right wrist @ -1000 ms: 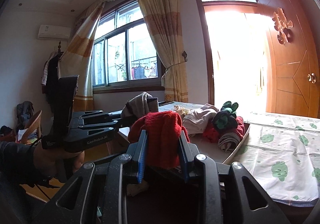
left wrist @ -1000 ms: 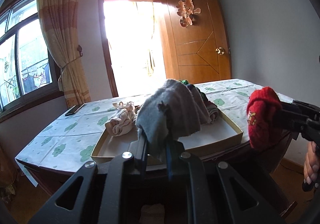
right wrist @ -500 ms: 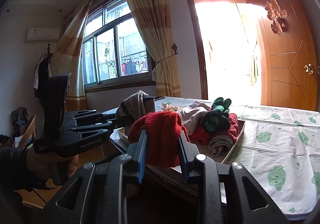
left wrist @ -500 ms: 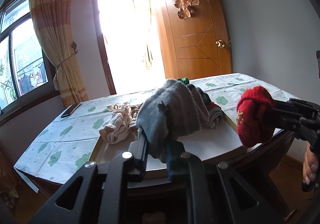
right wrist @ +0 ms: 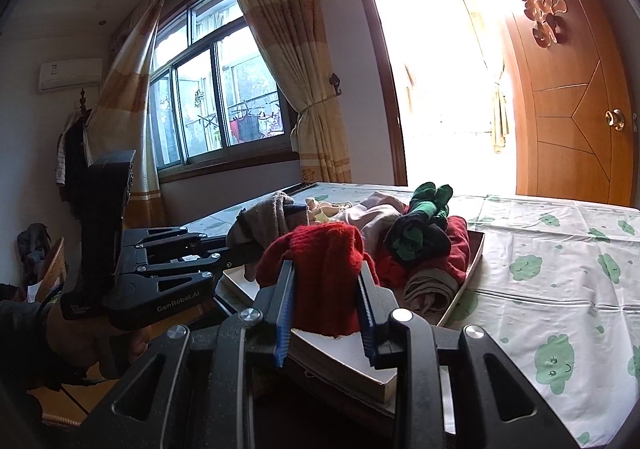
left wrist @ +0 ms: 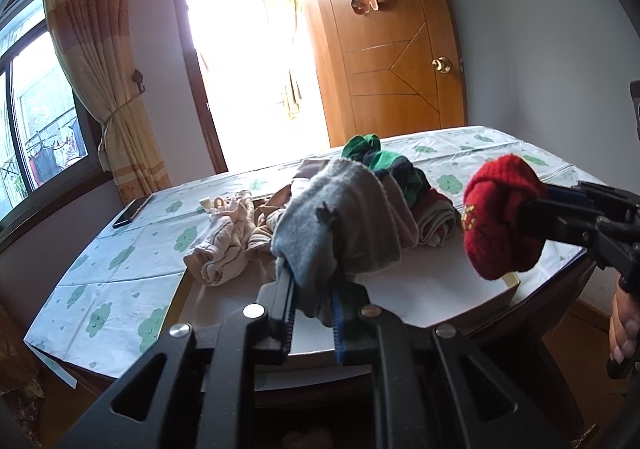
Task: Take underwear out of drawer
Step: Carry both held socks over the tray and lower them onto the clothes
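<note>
Both of our grippers held garments above the near edge of the drawer tray.

Our left gripper (left wrist: 314, 313) had its jaws clamped on a grey garment (left wrist: 340, 217), which drooped over the fingertips. Our right gripper (right wrist: 326, 313) had its jaws closed on a red knitted piece (right wrist: 324, 269), held to the right of the grey one and apart from it. The shallow tray (left wrist: 508, 291) sat on the table (left wrist: 120, 269), with beige underwear (left wrist: 222, 245) heaped at its left and a green, dark and red pile (left wrist: 400, 177) at its far right. A phone (left wrist: 132, 211) lay far left on the cloth.
</note>
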Motion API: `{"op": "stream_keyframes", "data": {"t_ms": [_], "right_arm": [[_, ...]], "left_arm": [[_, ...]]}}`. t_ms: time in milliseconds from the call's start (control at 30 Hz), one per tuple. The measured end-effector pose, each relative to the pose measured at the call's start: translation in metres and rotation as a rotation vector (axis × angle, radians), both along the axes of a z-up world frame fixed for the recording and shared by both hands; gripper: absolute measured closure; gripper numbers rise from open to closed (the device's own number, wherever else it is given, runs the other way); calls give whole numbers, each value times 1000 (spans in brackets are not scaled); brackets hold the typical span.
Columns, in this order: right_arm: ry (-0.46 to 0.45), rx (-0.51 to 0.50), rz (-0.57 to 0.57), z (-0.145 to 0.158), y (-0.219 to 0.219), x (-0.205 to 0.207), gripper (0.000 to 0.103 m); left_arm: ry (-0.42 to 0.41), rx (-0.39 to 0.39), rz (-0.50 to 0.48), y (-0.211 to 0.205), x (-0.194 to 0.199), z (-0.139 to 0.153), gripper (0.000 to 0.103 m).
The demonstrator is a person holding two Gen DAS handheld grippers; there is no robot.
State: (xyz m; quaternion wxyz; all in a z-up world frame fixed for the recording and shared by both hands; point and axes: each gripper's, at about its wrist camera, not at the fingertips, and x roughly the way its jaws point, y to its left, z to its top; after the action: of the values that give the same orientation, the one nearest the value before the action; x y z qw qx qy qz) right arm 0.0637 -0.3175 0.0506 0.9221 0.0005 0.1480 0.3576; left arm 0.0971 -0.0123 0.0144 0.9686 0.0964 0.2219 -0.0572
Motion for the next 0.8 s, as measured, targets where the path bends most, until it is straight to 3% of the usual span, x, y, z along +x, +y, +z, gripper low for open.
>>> {"op": "stream_keyframes", "data": {"t_ms": [467, 800], "right_arm": [[50, -26, -21, -2, 5, 27, 72], [121, -46, -58, -11, 6, 48, 72]], "left_arm": [[72, 3, 10, -5, 27, -5, 90], [166, -18, 11, -9, 49, -17, 90]]}}
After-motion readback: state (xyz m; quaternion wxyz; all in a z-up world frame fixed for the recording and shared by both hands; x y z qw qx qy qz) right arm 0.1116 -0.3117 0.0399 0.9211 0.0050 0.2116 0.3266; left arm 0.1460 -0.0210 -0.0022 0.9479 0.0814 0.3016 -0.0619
